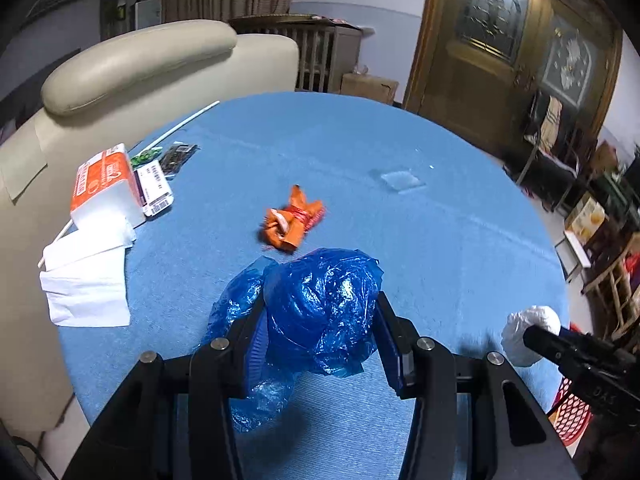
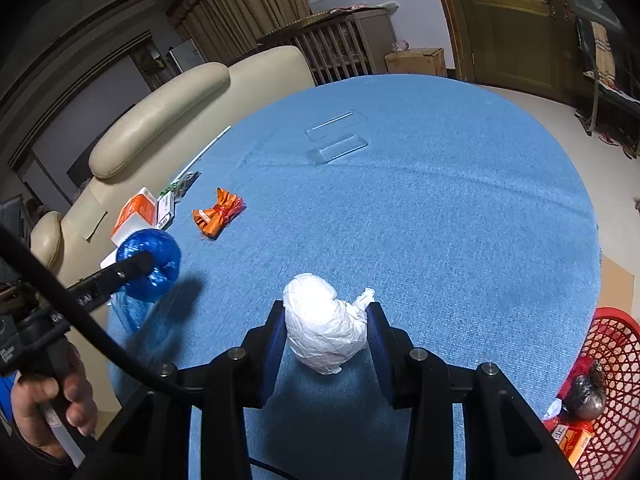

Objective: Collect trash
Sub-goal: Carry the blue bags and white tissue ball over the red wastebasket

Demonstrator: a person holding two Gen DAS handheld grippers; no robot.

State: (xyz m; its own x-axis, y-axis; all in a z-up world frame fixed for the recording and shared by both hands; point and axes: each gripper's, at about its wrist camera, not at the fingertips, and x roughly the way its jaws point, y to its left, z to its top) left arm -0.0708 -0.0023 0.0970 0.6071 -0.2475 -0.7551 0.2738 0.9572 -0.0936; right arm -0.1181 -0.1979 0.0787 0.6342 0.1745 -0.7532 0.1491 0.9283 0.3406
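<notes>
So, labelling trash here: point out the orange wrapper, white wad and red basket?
orange wrapper [image 1: 294, 222], left wrist view, crumpled middle.
white wad [image 2: 324, 324], right wrist view, its bulge.
red basket [image 2: 618, 354], right wrist view, mesh wall.

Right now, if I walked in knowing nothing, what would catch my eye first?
Two tongs, each clamped on a wad of rubbish above the round blue table: the left tongs grip a crumpled blue plastic bag, the right tongs a white crumpled wad. Beyond them an orange wrapper lies on the table, and a red basket with rubbish inside sits off the table's right edge.
</notes>
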